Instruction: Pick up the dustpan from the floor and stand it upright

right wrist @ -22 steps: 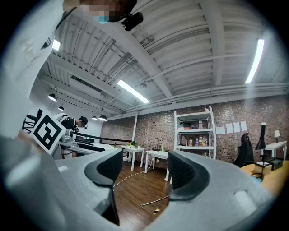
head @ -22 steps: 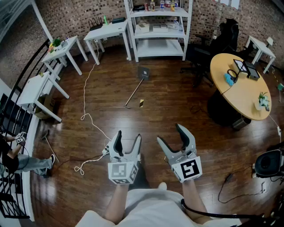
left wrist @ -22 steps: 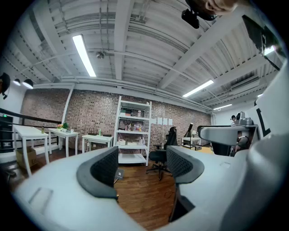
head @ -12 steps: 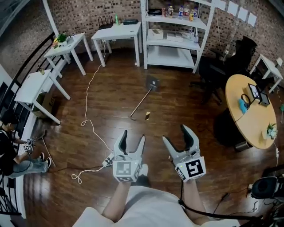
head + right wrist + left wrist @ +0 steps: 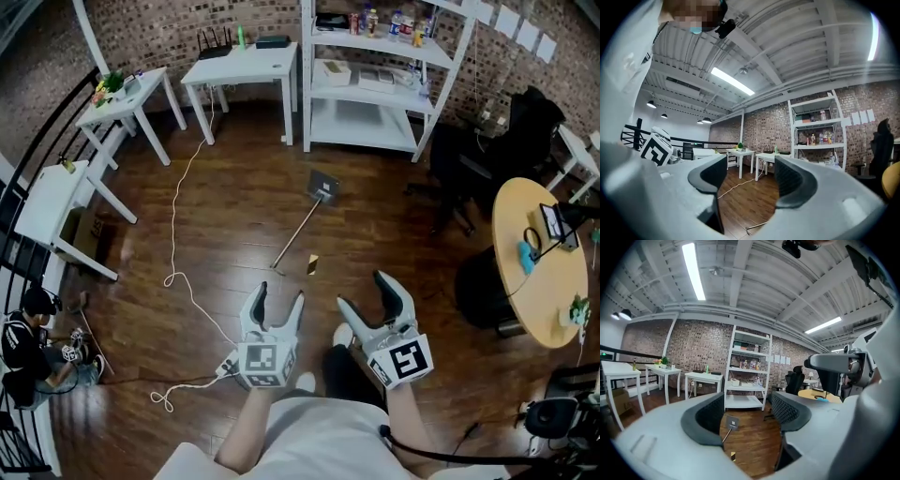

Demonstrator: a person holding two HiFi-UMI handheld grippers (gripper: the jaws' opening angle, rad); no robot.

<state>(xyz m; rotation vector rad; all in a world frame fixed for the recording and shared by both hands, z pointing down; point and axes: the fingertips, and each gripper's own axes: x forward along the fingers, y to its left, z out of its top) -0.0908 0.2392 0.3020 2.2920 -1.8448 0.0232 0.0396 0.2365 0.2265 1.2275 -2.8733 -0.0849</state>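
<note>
Dustpan: grey long-handled dustpan [image 5: 300,225], thin handle and square pan, lying flat on the dark wooden floor [image 5: 234,211].
Grippers: left gripper [image 5: 279,292] and right gripper [image 5: 363,291], jaws apart, empty.

The pale grey moulded plastic left gripper [image 5: 279,292] and its matching right gripper [image 5: 364,292] have dark textured pads [image 5: 787,409]. Each bears a white cube with black square markers [image 5: 265,363]. The person wears a white top [image 5: 319,436], dark trousers [image 5: 342,364] and white shoes [image 5: 343,334]. A thin black cable [image 5: 441,457] runs by the right forearm.

dark brown plank floor [image 5: 234,216], white shelf [image 5: 361,129], yellow table [image 5: 539,300], grey dustpan [image 5: 323,186]
</note>
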